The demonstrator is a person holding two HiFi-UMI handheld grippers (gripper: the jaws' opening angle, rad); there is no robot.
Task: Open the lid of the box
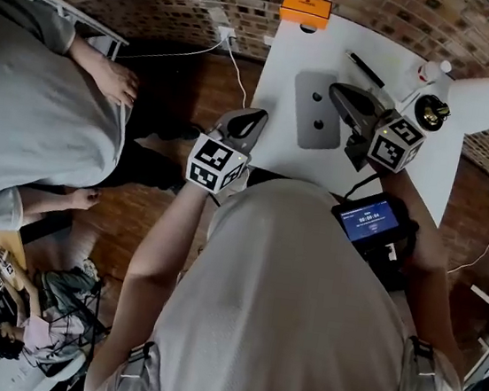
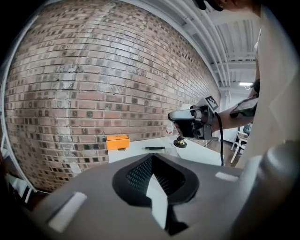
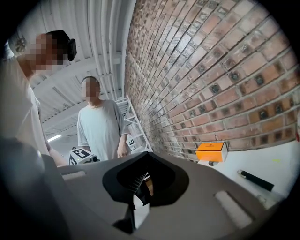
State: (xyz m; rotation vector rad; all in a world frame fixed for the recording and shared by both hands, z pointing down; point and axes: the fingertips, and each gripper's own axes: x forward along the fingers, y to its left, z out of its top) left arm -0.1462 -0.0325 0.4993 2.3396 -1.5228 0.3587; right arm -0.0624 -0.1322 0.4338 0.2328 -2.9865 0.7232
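Note:
An orange box stands at the far edge of the white table; it also shows in the left gripper view and the right gripper view. A flat grey case lies in the middle of the table. My left gripper hovers at the table's left edge, shut and empty. My right gripper is held just above the grey case's right side, its jaws together with nothing between them. Neither gripper touches the orange box.
A black pen lies behind the case. A small gold-and-black object and a white roll sit at the table's right. A person in a grey shirt stands to the left. A white cable runs off the table's left edge.

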